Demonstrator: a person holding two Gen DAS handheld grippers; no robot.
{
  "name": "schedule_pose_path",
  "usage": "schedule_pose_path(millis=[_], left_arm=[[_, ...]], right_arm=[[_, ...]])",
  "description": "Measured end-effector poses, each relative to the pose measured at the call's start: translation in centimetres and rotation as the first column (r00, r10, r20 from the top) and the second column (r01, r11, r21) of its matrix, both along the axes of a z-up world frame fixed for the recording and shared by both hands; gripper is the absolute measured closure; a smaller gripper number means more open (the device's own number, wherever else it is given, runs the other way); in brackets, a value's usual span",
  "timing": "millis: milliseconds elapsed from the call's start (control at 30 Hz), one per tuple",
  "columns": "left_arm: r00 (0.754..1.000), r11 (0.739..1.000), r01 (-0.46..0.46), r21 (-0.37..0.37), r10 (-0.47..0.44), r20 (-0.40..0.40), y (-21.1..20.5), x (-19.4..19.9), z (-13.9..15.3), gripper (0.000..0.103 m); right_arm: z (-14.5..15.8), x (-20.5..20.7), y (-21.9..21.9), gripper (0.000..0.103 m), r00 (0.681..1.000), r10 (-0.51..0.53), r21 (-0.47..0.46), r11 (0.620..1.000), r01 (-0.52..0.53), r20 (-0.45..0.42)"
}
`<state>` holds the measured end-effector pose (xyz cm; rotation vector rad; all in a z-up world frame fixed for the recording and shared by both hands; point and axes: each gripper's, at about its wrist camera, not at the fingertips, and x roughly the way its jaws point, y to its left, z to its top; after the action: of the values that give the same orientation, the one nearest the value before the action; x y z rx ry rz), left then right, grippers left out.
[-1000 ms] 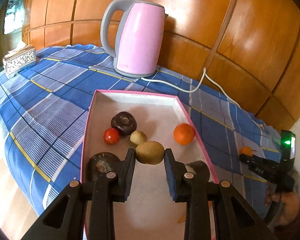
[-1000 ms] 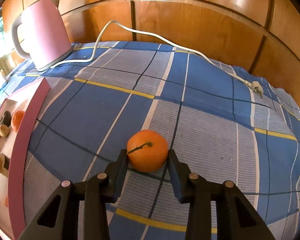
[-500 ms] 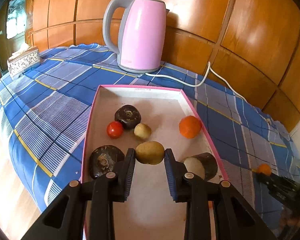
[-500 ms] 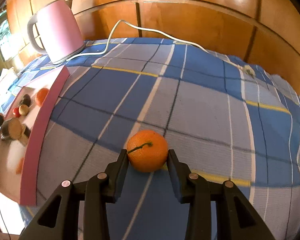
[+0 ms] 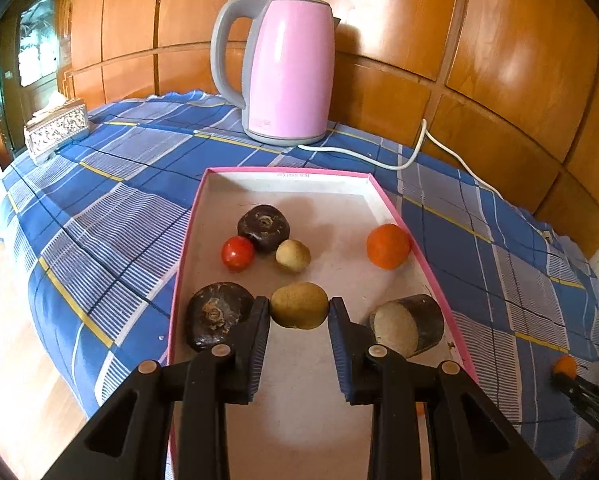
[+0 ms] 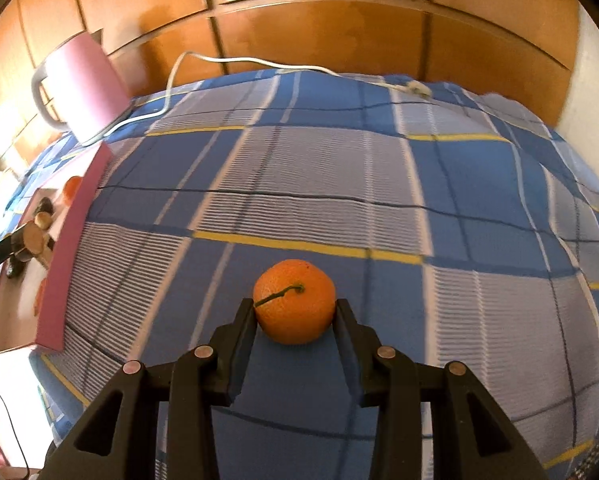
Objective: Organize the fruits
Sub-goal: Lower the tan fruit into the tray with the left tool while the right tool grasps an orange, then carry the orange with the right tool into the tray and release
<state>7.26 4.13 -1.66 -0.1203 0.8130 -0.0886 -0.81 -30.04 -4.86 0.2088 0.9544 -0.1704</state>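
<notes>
My left gripper is shut on a brown kiwi, held over the pink-rimmed tray. In the tray lie an orange, a red tomato, a small tan fruit, two dark round fruits and a cut dark piece with a pale face. My right gripper is shut on an orange with a green stem, above the blue checked cloth, right of the tray. In the left wrist view the right gripper appears far right with that orange.
A pink kettle stands behind the tray, its white cord trailing right to a plug. A patterned tissue box sits at the cloth's far left. Wooden panels back the table. The cloth drops off at the left edge.
My right gripper has carried the orange across the cloth and rolled, so the tray now lies farther left in its view. The left gripper has kept the kiwi over the tray.
</notes>
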Motion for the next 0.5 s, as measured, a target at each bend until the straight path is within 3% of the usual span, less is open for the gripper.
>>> schedule_pose_path(millis=[200, 267, 333, 500], left_arm=[[0.999, 0.999, -0.035, 0.009, 0.035, -0.006, 0.16, 0.13, -0.39, 0.071], [0.999, 0.999, -0.041, 0.007, 0.041, -0.006, 0.24, 0.13, -0.45, 0.064], [0.999, 0.999, -0.051, 0.009, 0.051, 0.007, 0.28, -0.08, -0.28, 0.05], [0.997, 0.998, -0.066, 0.007, 0.065, 0.038, 0.49, -0.58, 0.32, 0.039]], right_arm=[[0.01, -0.66, -0.3, 0.064, 1.0, -0.019, -0.002, 1.0, 0.019, 0.004], [-0.06, -0.86, -0.32, 0.064, 1.0, -0.02, -0.003, 1.0, 0.02, 0.006], [-0.09, -0.96, -0.4, 0.064, 1.0, -0.022, 0.001, 1.0, 0.022, 0.007], [-0.22, -1.01, -0.46, 0.064, 1.0, -0.026, 0.003, 1.0, 0.026, 0.01]])
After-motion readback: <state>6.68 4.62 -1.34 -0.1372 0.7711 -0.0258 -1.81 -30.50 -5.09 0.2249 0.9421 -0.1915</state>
